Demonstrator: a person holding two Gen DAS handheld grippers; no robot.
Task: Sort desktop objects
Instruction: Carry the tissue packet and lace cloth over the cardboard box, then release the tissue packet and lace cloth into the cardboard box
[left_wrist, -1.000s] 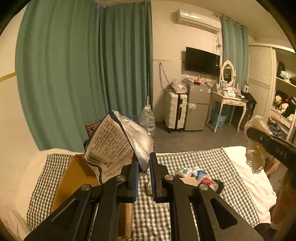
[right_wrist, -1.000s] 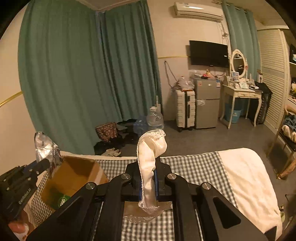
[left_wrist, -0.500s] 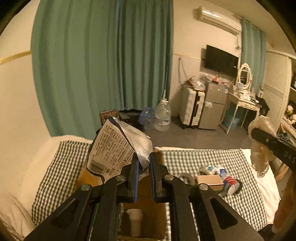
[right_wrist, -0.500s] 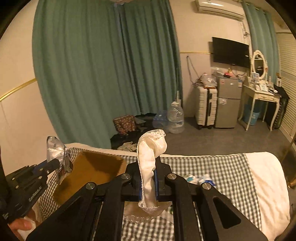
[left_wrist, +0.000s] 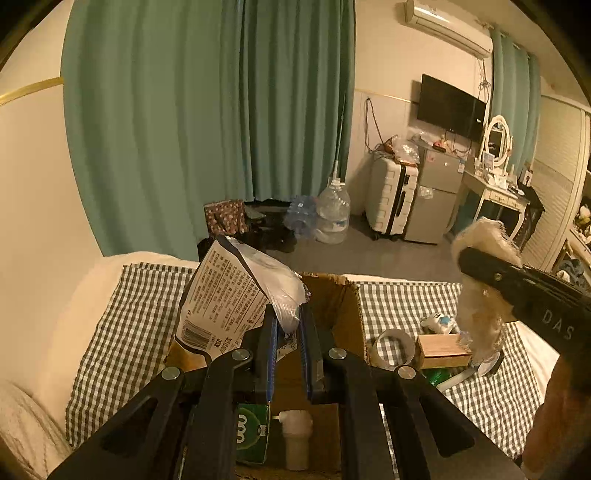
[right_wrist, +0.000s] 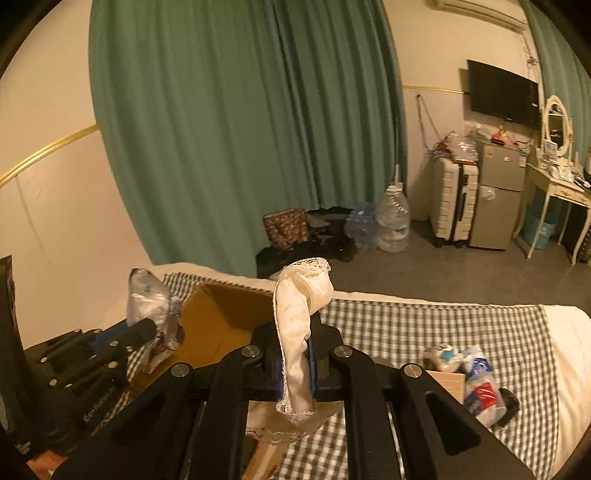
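Observation:
My left gripper (left_wrist: 287, 325) is shut on a crinkled snack bag (left_wrist: 229, 295) with printed text and holds it over an open cardboard box (left_wrist: 332, 299). The box holds a green packet (left_wrist: 251, 435) and a small white bottle (left_wrist: 295, 432). My right gripper (right_wrist: 295, 332) is shut on a white lace-edged cloth (right_wrist: 299, 295), which stands up between the fingers and hangs below them. In the right wrist view the left gripper (right_wrist: 147, 328) with the bag (right_wrist: 147, 295) is at the left, beside the box (right_wrist: 221, 314).
The box stands on a checked cloth (left_wrist: 125, 332) over a bed. To its right lie a tape roll (left_wrist: 391, 347), a wooden box (left_wrist: 443, 350), small packets (right_wrist: 480, 384) and a toy figure (left_wrist: 439, 321). Beyond the bed are curtains, a water jug and a suitcase.
My left gripper has moved with the bag over the box, whose inside now shows. My right gripper with the cloth has shifted left, nearer the box.

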